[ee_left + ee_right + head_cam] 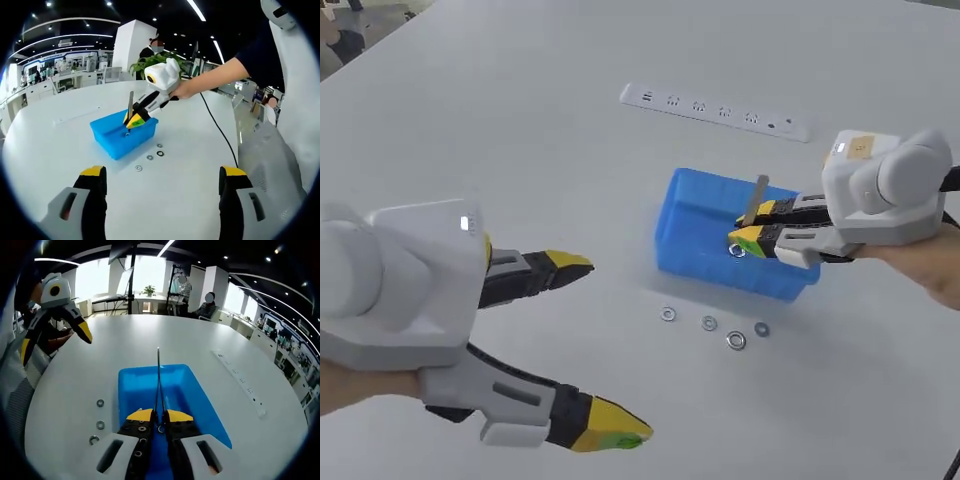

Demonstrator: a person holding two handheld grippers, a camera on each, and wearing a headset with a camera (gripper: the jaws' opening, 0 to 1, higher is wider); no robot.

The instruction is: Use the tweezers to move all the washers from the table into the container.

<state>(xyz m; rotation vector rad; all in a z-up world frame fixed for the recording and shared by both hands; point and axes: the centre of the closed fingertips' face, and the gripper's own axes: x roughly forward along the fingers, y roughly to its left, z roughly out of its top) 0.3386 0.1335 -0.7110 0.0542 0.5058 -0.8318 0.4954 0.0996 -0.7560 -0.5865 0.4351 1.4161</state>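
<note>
**While held above the container [720, 272]: tweezers [756, 198] in the right gripper [748, 240], washers [709, 322] on the tabletop [520, 150]**

Head view. Right gripper at right, fingers pinched tight on the tweezers. Grey upper end of the tweezers tilted up above the fingers; lower end over the blue container, with one washer [736, 250] at the tips. Four washers in a loose row on the tabletop, just in front of the container's near wall and not touching it. Left gripper [598, 350] at lower left, fingers spread wide, holding nothing, well apart from the container. White power strip [715, 110] beyond the container.

Left gripper view. Own fingers [92, 182] wide apart at the bottom, bare tabletop between them. Ahead, container [117, 145] with the right gripper [134, 120] tipped down over it, and tweezers [130, 102] rising from its fingers. Four washers [150, 157] on the tabletop beside the container. Person's forearm [215, 77] behind the right gripper; potted plant [150, 62] farther back.

Right gripper view. Own fingers [140, 416] closed on the tweezers [158, 385], thin steel running forward over the container [200, 405]. Washer [160, 429] between the yellow fingertips. Three washers [100, 425] on the tabletop left of the container. Left gripper [55, 342] at upper left, fingers parted. Power strip [240, 382] at right.
</note>
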